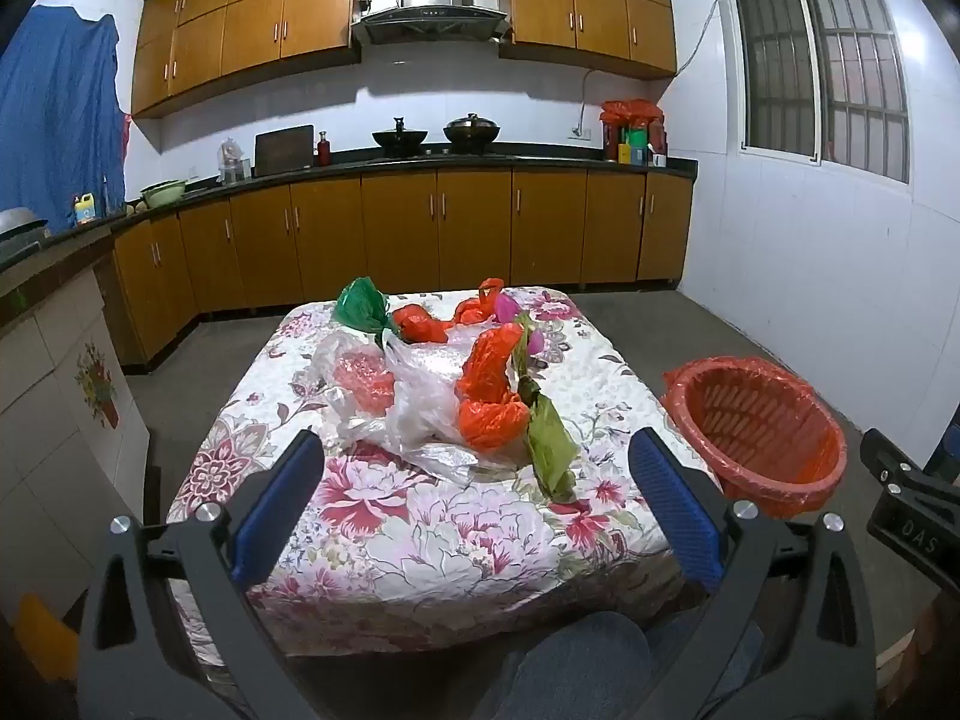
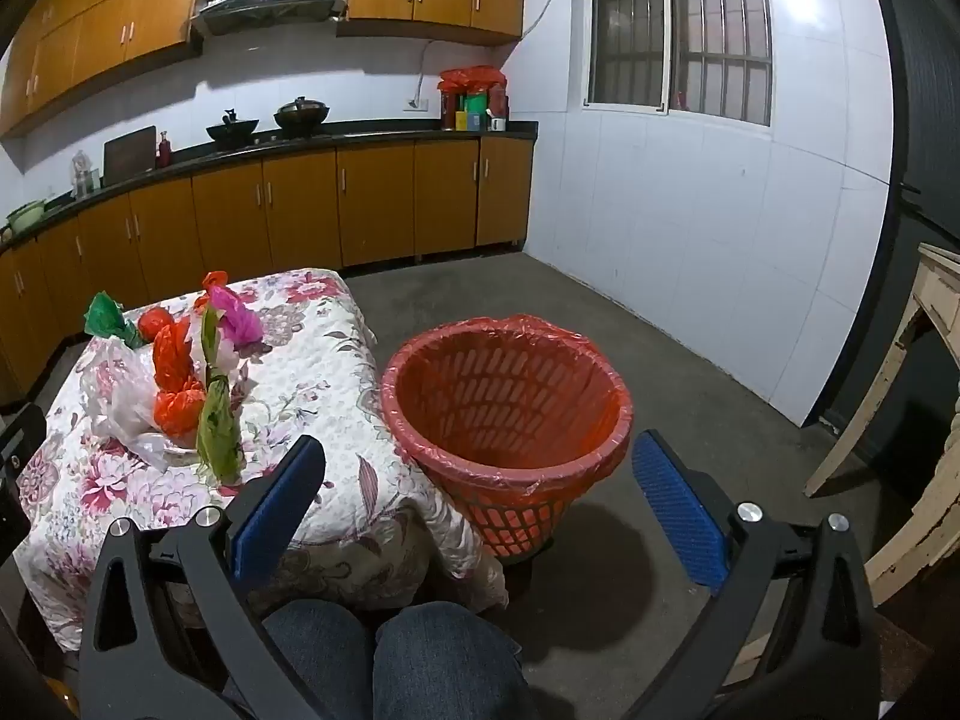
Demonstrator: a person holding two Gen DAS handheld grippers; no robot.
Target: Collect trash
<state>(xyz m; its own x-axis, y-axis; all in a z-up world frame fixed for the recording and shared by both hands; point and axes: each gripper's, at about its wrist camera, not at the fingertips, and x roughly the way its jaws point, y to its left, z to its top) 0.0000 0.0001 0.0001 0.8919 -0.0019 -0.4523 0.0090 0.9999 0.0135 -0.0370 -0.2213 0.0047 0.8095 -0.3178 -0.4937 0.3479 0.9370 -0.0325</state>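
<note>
Both tools are wide apart and empty. The left gripper [image 1: 474, 504] hangs over the near part of the bench [image 1: 420, 540], which has a flowered cloth on it. The right gripper [image 2: 480, 504] hangs above the floor, with the waste basket [image 2: 510, 414] between its blue pads.

The trash lies in one loose heap on the middle and far part of the bench. Nearest is an olive-green bag [image 1: 549, 444], and an orange-red bag [image 1: 489, 402] touches it on its left. A clear plastic bag [image 1: 408, 414] spreads further left. At the far side are a dark green bag [image 1: 360, 309], two small orange-red bags [image 1: 423, 324] and a pink bag [image 1: 507, 309]. The waste basket stands on the floor just beside the right edge of the bench. It has an orange liner and looks empty.

I judge that the step in hand is the first pick. It seems best to take the nearest bag first, the olive-green one or the orange-red one beside it, so that the heap is not dragged. The bags are thin and crumpled, so the gripper should come down over a bunched or knotted part and close fully there. A flat edge would probably slip out. The cloth under the bags could also be caught, so the pads should stay just above it. The piece should be lifted clear before it is carried right to the basket.
</note>
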